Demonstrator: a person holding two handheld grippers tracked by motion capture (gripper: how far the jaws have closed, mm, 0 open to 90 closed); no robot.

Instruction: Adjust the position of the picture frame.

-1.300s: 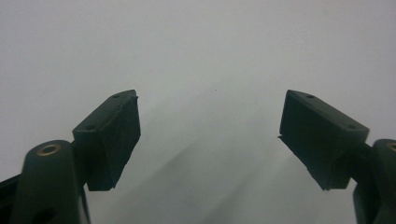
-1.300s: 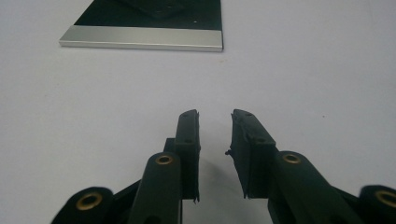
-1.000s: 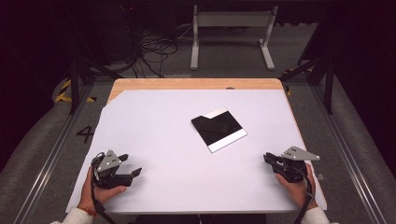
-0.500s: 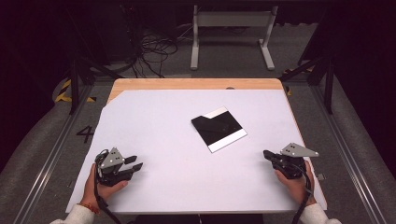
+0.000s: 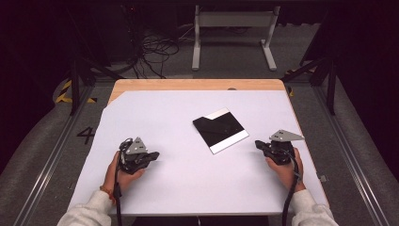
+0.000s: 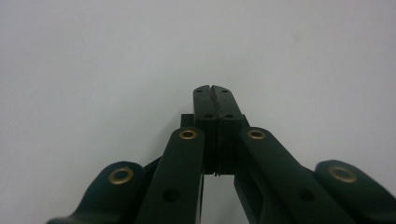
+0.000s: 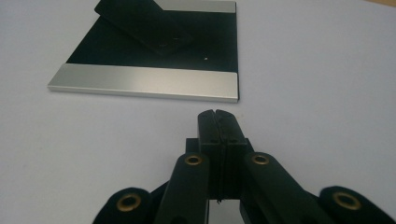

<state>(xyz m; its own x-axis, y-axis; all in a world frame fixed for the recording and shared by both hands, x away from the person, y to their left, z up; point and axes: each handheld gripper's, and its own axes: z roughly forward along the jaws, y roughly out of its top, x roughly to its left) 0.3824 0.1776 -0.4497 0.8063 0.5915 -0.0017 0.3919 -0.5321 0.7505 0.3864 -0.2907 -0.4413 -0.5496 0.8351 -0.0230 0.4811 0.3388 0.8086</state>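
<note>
The bench [image 5: 188,188] carries a white sheet across almost its whole top, with a strip of bare wood along the far edge.

A flat black plate [image 5: 220,130] lies on the sheet, right of centre and turned at an angle to the bench edges. Silver bands run along two opposite edges of the plate. In the right gripper view, the plate [image 7: 154,51] has a smaller dark strip [image 7: 144,25] lying slantwise on its black face, toward the far band. The near silver band faces the camera.

The right claw [image 5: 259,144] is in the person's right hand, low over the sheet near the right edge of the bench. It points leftward toward the plate and is near the plate's nearest corner but apart from it. In the right gripper view, the right claw [image 7: 217,114] sits just short of the near silver band, with bare sheet between the tips and the plate. Its jaws are pressed together with nothing between them.

The left claw [image 5: 154,154] is in the person's left hand on the left side of the bench, well apart from the plate, pointing right. In the left gripper view, the left claw [image 6: 211,88] has bare sheet ahead of it. Its jaws have just been closing and now meet, with nothing between them.
</note>
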